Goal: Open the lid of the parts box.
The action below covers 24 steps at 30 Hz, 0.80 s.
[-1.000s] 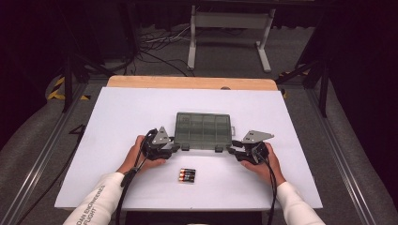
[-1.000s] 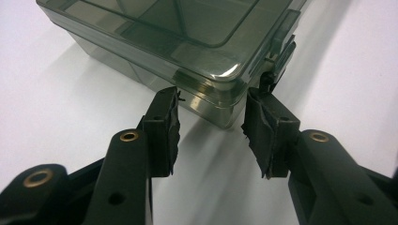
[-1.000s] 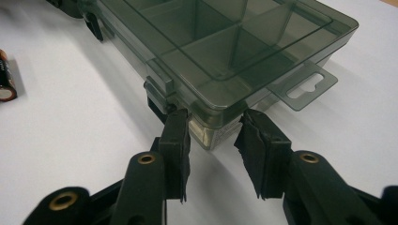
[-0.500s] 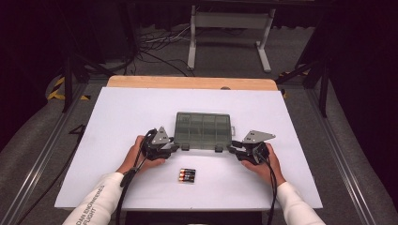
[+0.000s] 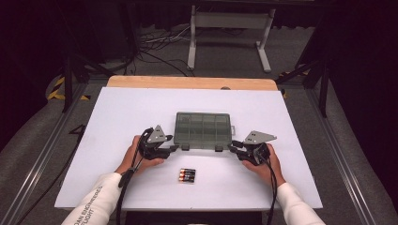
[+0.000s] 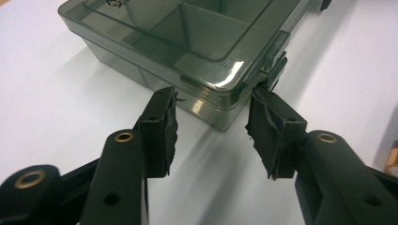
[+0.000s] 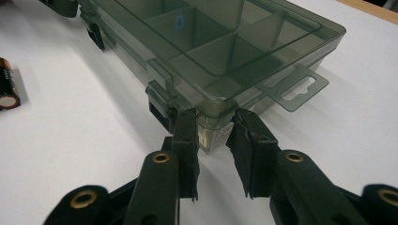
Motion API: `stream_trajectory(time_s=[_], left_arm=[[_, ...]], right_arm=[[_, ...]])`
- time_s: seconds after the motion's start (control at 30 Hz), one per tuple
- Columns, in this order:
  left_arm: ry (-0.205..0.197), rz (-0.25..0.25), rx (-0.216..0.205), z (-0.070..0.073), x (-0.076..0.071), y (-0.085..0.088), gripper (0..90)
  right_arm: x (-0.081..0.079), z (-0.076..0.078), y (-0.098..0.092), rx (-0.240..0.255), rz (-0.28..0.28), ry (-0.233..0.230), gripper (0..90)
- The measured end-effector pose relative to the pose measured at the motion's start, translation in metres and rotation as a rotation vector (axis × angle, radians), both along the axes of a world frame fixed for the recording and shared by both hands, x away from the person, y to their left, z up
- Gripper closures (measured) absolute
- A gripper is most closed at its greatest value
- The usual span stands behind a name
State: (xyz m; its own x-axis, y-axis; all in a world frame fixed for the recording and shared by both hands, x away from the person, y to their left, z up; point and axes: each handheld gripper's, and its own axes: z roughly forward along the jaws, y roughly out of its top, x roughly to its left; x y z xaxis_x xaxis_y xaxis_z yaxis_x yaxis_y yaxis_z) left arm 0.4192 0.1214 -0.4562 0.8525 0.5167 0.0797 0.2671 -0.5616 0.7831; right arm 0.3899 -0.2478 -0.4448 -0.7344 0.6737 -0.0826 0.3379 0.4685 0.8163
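A closed smoky-grey compartment box (image 5: 203, 130) lies mid-table. My left gripper (image 5: 174, 148) is at its near left corner. In the left gripper view the jaws stand wide open (image 6: 211, 124), one on each side of that corner of the box (image 6: 187, 37) without touching it, and a front latch (image 6: 277, 61) is just beyond. My right gripper (image 5: 232, 146) is at the near right corner. Its jaws (image 7: 215, 136) are drawn in against both sides of the corner of the box (image 7: 225, 42), beside another latch (image 7: 159, 108).
A few batteries (image 5: 187, 175) lie side by side on the white table (image 5: 117, 117) between my hands, and one battery (image 7: 8, 91) is at the left edge of the right gripper view. A hang tab (image 7: 295, 89) sticks out of the box's right end. A wooden strip (image 5: 187, 83) runs along the far edge.
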Motion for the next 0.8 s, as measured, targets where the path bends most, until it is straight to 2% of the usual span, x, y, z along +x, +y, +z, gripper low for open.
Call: stream_trajectory(time_s=[0.2,0.27,0.5,0.63,0.8], left_arm=[[0.008,-0.005,-0.007,0.0006,-0.0009,0.0004,53.8],[0.007,-0.001,-0.007,0.0008,-0.0008,0.0007,54.7],[0.010,-0.005,-0.007,0.0008,-0.0007,0.0009,57.8],[0.006,-0.001,-0.013,0.0018,-0.0002,0.0025,58.2],[0.004,0.006,-0.013,0.0026,-0.0007,0.0029,60.3]], right_arm=[[-0.0014,-0.0004,-0.0006,-0.003,-0.002,-0.011,81.4],[-0.0024,-0.0001,-0.0006,-0.013,-0.004,-0.015,89.6],[-0.0013,-0.0013,-0.0007,-0.016,-0.031,-0.021,90.0],[-0.0025,0.0010,-0.0009,0.008,-0.024,-0.040,90.0],[-0.0027,0.0022,0.0007,-0.002,-0.028,-0.055,90.0]])
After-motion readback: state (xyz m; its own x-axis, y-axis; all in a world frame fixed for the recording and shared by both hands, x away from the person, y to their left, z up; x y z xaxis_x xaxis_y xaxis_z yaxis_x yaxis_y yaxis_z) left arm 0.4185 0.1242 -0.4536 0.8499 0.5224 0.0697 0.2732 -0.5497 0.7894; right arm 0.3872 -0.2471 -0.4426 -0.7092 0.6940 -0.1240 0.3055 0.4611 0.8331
